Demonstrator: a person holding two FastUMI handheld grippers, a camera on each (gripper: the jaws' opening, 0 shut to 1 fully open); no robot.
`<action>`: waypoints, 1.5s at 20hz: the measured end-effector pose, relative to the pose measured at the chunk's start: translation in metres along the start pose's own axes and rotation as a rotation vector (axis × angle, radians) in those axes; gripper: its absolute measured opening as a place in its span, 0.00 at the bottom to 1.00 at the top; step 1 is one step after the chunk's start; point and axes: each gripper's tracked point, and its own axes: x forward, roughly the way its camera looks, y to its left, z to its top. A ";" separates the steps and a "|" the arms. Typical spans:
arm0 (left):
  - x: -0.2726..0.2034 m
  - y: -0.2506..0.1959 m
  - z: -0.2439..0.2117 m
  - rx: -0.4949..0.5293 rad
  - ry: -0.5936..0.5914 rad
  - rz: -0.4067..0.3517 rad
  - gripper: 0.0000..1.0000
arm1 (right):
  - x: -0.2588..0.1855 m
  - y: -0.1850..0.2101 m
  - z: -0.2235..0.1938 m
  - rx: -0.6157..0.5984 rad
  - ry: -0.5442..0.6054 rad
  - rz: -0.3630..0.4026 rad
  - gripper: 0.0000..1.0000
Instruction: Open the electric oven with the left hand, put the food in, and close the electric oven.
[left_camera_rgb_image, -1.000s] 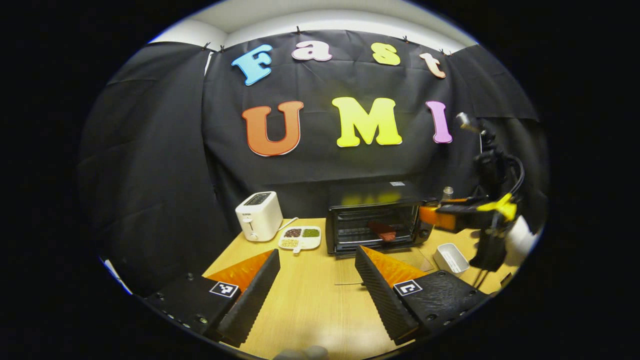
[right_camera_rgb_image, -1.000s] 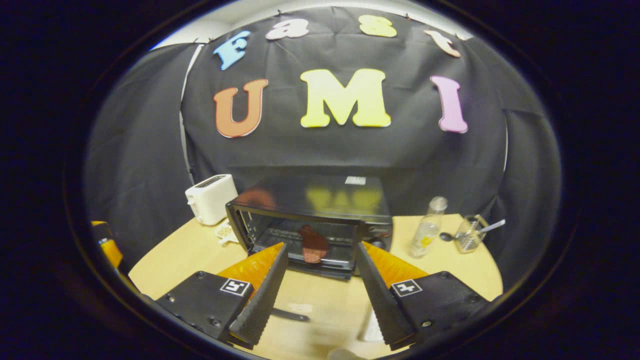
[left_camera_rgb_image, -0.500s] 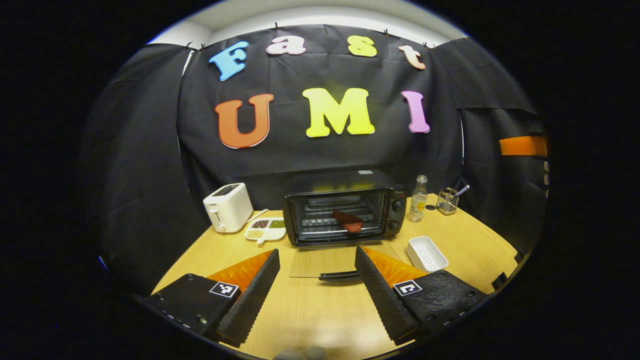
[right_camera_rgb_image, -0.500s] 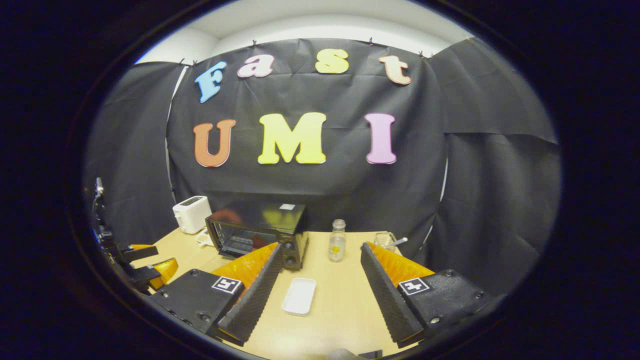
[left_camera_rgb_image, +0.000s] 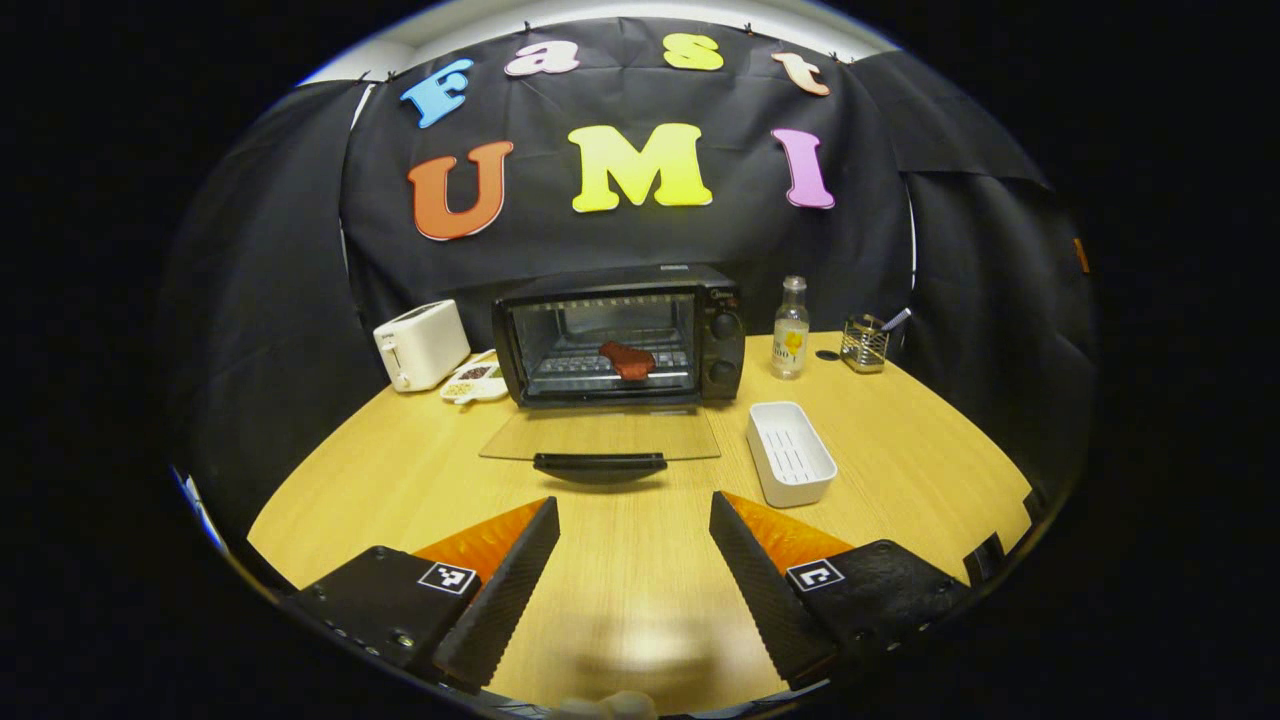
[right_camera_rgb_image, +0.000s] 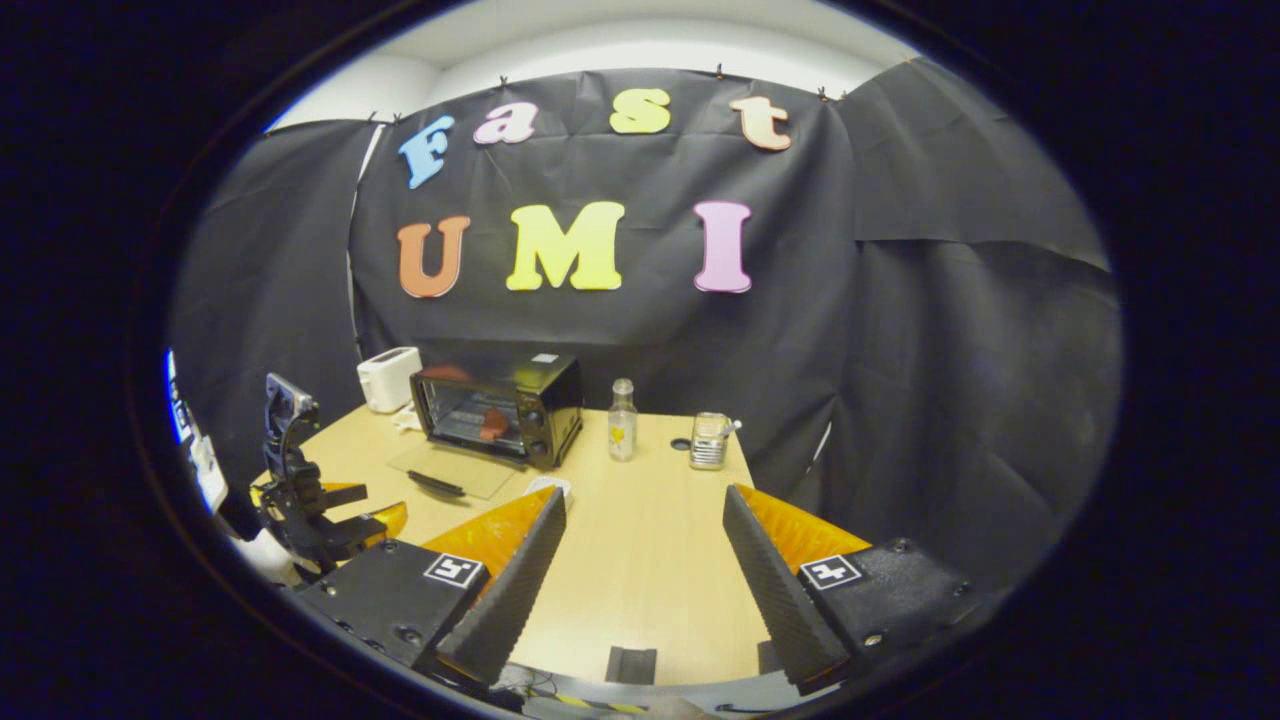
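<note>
Black oven (left_camera_rgb_image: 620, 330) with door down, one red food piece (left_camera_rgb_image: 627, 359) inside, one white tray (left_camera_rgb_image: 791, 467), left gripper (left_camera_rgb_image: 633, 520) and right gripper (right_camera_rgb_image: 644, 512) both released

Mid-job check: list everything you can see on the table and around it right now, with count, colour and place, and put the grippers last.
Black electric oven: one, back centre of table; glass door folded down flat, black handle at its front edge.
Reddish-brown piece of food: one, on the rack inside the oven.
White toaster: one, left of the oven.
White divided dish of beans: one, between toaster and oven.
White rectangular tray: one, empty, right of the open door.
Clear glass bottle: one, right of the oven.
Wire mesh cup with a utensil: one, right of the bottle.
Light wooden table: one.
Left gripper: open, holding nothing, above the table's near edge.
Right gripper: open, holding nothing, over the table's right side.
</note>
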 end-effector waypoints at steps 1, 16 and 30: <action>0.003 -0.004 -0.009 -0.004 0.015 0.000 0.97 | 0.000 -0.004 -0.004 -0.004 0.014 -0.004 1.00; 0.140 0.038 -0.063 0.029 0.165 -0.020 0.97 | 0.039 0.042 0.011 0.066 0.104 -0.141 1.00; 0.162 0.048 -0.009 0.015 0.112 -0.087 0.99 | 0.051 0.072 0.012 0.129 0.095 -0.221 1.00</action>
